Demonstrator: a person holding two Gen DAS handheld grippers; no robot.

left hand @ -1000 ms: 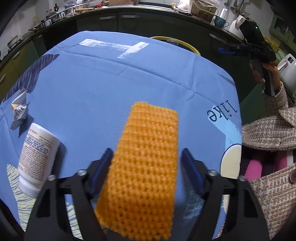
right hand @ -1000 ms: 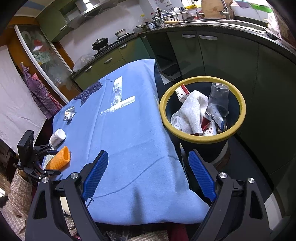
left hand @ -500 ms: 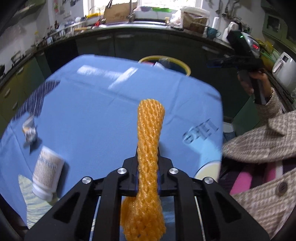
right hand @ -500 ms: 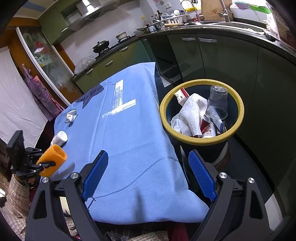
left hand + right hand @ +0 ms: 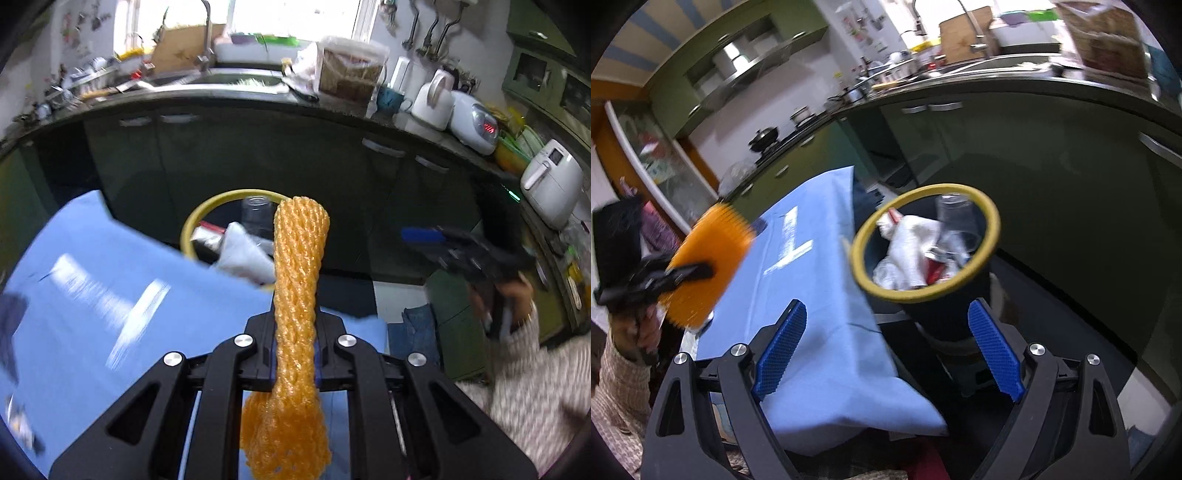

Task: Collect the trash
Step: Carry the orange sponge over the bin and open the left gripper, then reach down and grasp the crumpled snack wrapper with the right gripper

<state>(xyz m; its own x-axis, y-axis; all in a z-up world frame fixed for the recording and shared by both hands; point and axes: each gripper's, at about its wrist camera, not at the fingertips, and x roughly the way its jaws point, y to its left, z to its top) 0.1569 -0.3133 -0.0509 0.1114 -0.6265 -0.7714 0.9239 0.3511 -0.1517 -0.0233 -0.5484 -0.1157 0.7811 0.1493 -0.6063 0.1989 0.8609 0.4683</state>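
My left gripper (image 5: 295,325) is shut on an orange foam net sleeve (image 5: 297,266) and holds it in the air above the blue tablecloth (image 5: 110,314). The sleeve also shows in the right wrist view (image 5: 709,258), pinched in the left gripper (image 5: 690,273). Beyond it stands a dark bin with a yellow rim (image 5: 192,225), holding white paper, a clear cup and wrappers; it also shows in the right wrist view (image 5: 993,225). My right gripper (image 5: 886,354) is open and empty, in the air near the table's corner, and shows as a blurred shape in the left wrist view (image 5: 436,240).
The blue tablecloth (image 5: 820,332) hangs over the table edge beside the bin. Dark kitchen cabinets (image 5: 258,155) and a cluttered counter with a sink, kettle and appliances run behind the bin. A small crumpled scrap (image 5: 18,428) lies at the table's left edge.
My left gripper closed on the orange sleeve, lifted it off the table and carried it toward the bin. The right gripper shifted and tilted, still open.
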